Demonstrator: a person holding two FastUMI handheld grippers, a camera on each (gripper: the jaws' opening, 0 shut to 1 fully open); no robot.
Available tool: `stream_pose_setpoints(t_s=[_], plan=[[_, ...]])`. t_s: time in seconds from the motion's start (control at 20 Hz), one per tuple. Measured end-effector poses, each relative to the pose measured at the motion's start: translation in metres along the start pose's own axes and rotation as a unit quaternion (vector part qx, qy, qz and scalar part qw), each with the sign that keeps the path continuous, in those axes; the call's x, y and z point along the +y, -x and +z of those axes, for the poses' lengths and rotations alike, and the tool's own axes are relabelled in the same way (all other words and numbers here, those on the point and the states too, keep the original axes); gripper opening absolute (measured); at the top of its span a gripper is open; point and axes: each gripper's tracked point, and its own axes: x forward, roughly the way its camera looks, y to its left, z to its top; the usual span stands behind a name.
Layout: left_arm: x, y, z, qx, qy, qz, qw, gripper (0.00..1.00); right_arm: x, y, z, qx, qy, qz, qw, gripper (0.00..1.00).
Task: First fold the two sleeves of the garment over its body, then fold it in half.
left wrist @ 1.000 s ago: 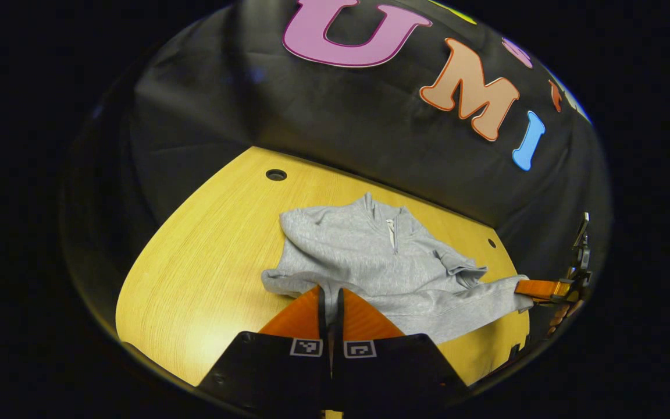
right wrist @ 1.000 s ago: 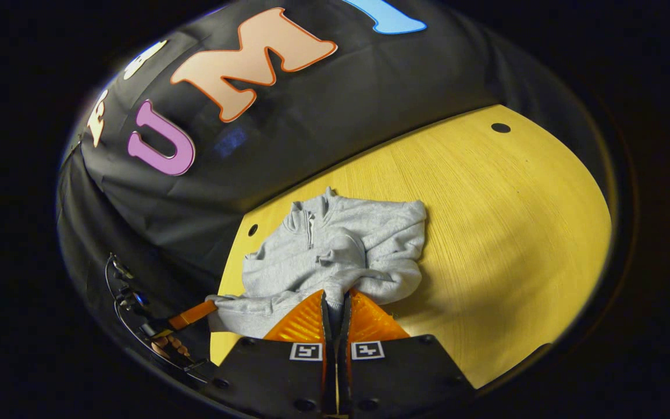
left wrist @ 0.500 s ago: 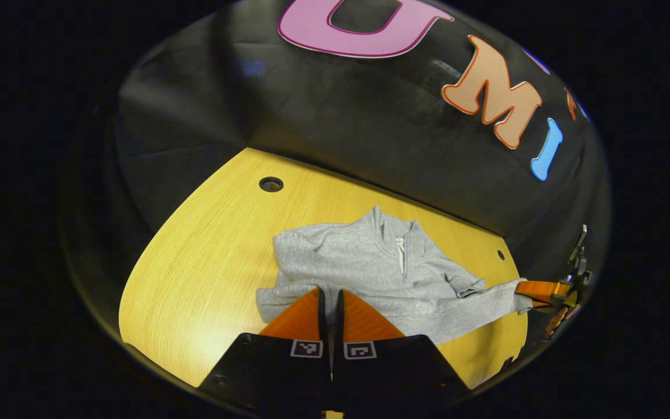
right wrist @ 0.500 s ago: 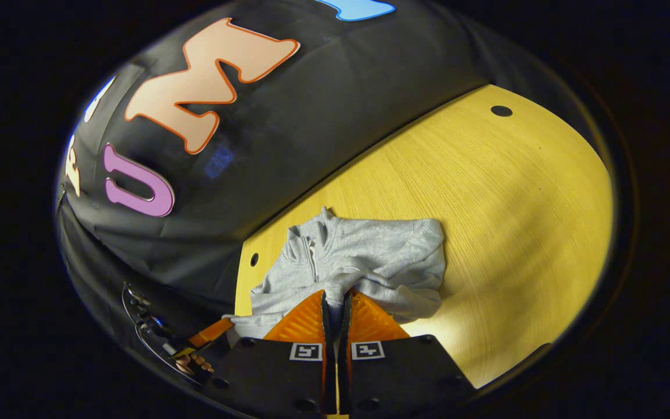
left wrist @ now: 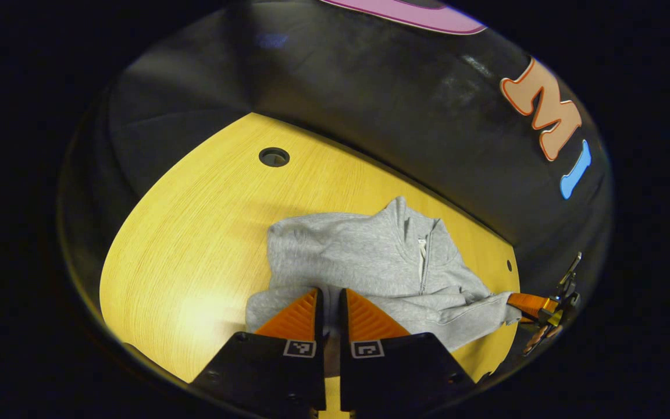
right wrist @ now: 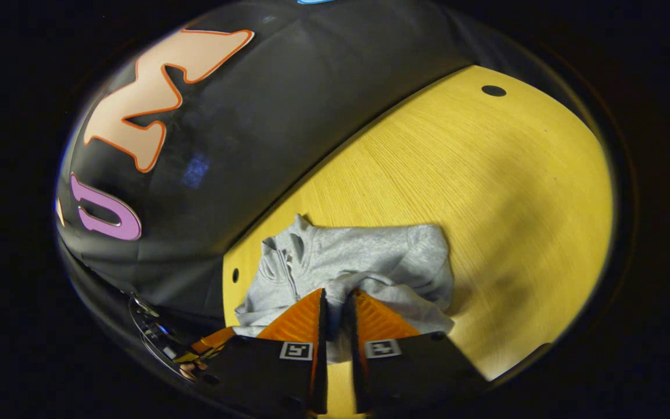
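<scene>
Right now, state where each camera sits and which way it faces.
Left gripper view: rides the left gripper, facing across the wooden table at the grey sweatshirt; its own fingers pinch the hem; the right gripper shows far right.
Right gripper view: rides the right gripper, facing the sweatshirt from the opposite side; its fingers grip cloth.
Shared: sweatshirt, table, black wall.

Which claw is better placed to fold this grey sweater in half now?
Neither alone, probably: the left claw and right claw each pinch the sweater by its near hem, one at each end. Both would carry it toward the collar together.
</scene>
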Motion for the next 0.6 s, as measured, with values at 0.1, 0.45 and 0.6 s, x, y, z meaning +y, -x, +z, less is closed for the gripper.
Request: stream_pose_setpoints(t_s=[0.1,0.45,0.6], plan=[[-0.003,-0.002,0.022,-0.036,0.007,-0.006,0.999,0.08,0.009,-0.001,0.006,-0.013,-0.005,0.014,1.000,0.41],[-0.013,0.005,0.059,-0.103,-0.047,-0.005,0.994,0.65,0.021,0.004,0.036,-0.114,0.068,0.017,0.991,0.98],[-0.018,0.025,0.081,-0.151,-0.085,0.006,0.985,0.94,0.028,0.023,0.060,-0.178,0.113,0.008,0.977,0.98]])
